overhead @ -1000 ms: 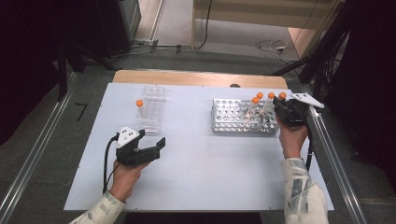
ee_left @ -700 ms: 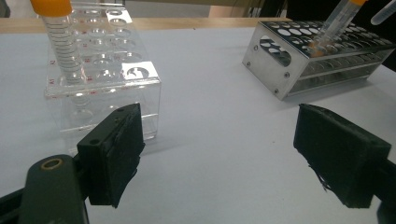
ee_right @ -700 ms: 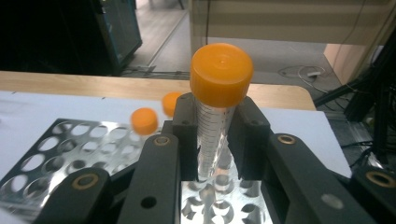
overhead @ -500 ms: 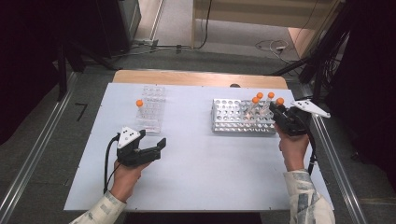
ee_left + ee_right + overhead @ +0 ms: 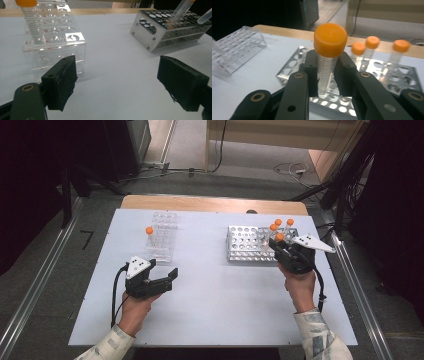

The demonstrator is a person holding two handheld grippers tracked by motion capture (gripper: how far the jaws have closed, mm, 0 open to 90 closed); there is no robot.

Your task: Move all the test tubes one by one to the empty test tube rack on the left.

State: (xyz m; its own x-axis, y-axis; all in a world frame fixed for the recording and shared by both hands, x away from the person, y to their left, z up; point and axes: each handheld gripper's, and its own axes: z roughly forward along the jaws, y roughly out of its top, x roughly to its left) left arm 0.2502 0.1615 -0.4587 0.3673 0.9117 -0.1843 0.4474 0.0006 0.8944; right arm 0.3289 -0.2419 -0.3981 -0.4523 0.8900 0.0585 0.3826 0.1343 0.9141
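Right gripper view: the right tool (image 5: 327, 75) clamps an orange-capped tube (image 5: 327, 53) just above the metal rack (image 5: 294, 62). One tube (image 5: 33, 25) already stands in the clear rack (image 5: 60, 42) ahead of the open left tool (image 5: 125, 85); three remain behind the held one.
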